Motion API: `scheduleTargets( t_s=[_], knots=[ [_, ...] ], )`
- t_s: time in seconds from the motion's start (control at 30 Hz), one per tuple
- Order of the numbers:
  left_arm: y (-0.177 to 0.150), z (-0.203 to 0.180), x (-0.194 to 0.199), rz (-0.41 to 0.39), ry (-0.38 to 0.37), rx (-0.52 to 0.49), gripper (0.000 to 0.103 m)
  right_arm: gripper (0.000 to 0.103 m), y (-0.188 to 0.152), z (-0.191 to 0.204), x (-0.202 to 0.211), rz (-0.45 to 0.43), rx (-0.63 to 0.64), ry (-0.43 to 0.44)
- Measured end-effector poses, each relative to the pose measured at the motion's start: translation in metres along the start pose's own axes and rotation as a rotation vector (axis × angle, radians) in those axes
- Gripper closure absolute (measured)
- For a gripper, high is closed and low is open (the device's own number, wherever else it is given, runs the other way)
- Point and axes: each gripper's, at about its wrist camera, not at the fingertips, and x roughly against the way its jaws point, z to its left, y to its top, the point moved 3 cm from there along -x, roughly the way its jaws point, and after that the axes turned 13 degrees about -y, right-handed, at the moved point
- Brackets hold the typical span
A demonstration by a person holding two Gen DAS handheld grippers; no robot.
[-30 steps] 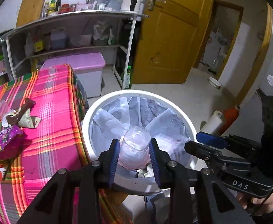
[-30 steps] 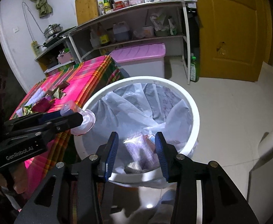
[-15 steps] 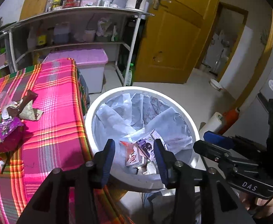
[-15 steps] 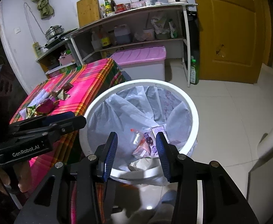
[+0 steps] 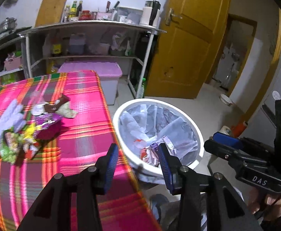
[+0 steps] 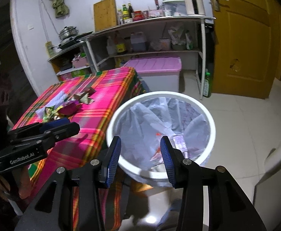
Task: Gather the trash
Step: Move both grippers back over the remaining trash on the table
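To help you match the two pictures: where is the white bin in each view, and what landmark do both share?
Left wrist: bin at centre right, right of the plaid table.
Right wrist: bin at centre, right of the table.
Shared landmark: the yellow door, behind the bin.

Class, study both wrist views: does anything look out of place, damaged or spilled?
Yes. Wrappers lie heaped on the plaid tablecloth, not in the lined white bin beside it. The yellow door has a chipped hole. No spill is visible.

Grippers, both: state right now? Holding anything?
Left gripper: open, nothing between its jaws.
Right gripper: open, nothing held; it hangs over the white bin.
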Motion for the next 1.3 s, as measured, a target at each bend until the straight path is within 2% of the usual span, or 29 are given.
scheduleTargets(
  t_s=[0.3, 0.53, 0.9, 1.3],
  knots=[
    [-0.019, 0.012, 0.047, -0.062, 0.070, 0.000, 0.060, 0.059, -0.005, 0.035, 0.013, -0.014, 0.073, 0.042],
    [-0.027, 0.030, 0.071, -0.090, 0.105, 0.046, 0.060, 0.059, -0.006, 0.049, 0.016, -0.013, 0.084, 0.085],
    [-0.038, 0.062, 0.093, -0.108, 0.217, 0.098, 0.060, 0.059, -0.003, 0.072, 0.011, 0.008, 0.102, 0.161],
    [-0.040, 0.099, 0.113, -0.126, 0.268, 0.163, 0.060, 0.059, 0.005, 0.094, -0.002, 0.049, 0.122, 0.200]
  ],
)
